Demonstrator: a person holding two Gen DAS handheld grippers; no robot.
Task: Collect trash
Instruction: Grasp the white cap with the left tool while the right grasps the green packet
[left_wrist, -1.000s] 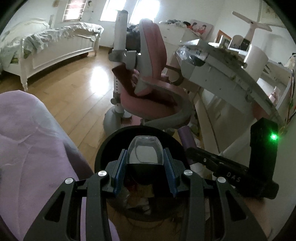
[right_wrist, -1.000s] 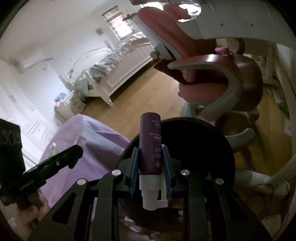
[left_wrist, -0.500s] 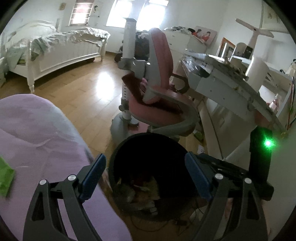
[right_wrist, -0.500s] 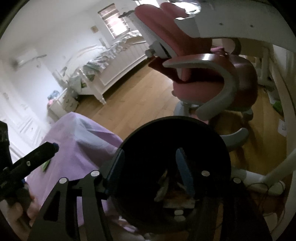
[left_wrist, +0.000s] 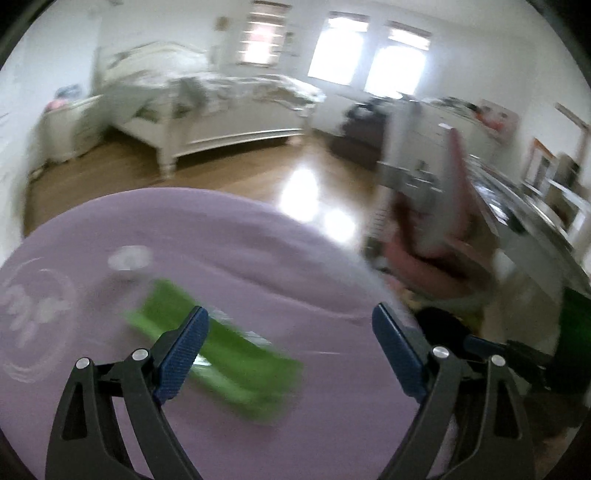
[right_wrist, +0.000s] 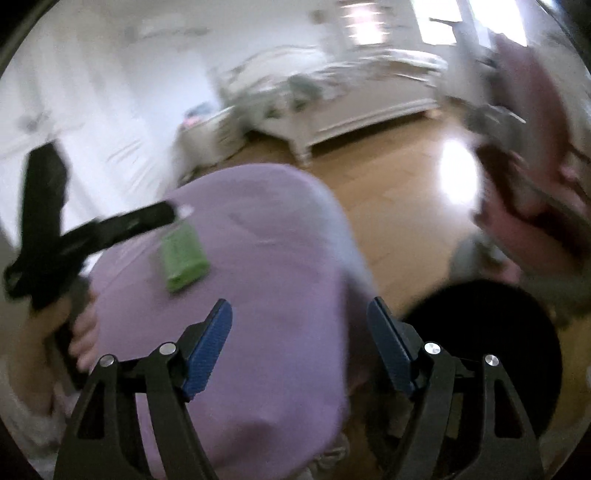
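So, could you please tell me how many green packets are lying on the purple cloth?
1: the green packet lies on the purple cloth, ahead of the left gripper. Blur might hide others.

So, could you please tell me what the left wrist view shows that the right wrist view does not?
Only the left wrist view: the windows in full, the blurred clear thing beyond the packet, and the left gripper seen from behind, open and empty.

Only the right wrist view: the hand holding the left gripper, and the right gripper, open and empty.

Both: the green packet on the purple cloth, the bed, the pink chair and the black bin, fuller in the right view.
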